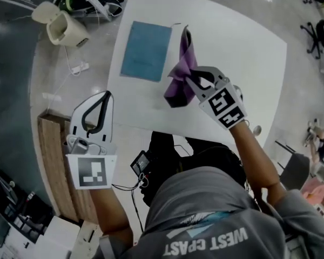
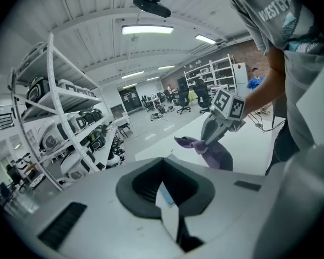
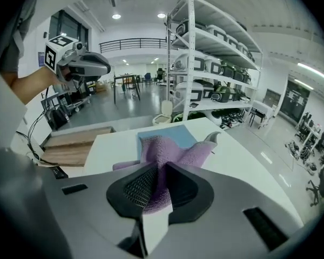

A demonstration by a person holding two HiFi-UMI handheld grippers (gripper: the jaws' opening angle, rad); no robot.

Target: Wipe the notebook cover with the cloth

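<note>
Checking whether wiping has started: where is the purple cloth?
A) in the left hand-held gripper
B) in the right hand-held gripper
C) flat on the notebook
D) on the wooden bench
B: the cloth is pinched between the jaws of the right hand-held gripper.

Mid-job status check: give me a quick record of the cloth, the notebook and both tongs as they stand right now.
Right tongs: shut on the purple cloth
Cloth position: bunched, hanging from the tongs beside the notebook's right edge, not on the cover
Notebook: blue, closed, lying flat on the white table
Left tongs: tips together, nothing held, off the table's left side
Wiping: apparently not yet begun, judging by where the cloth is
</note>
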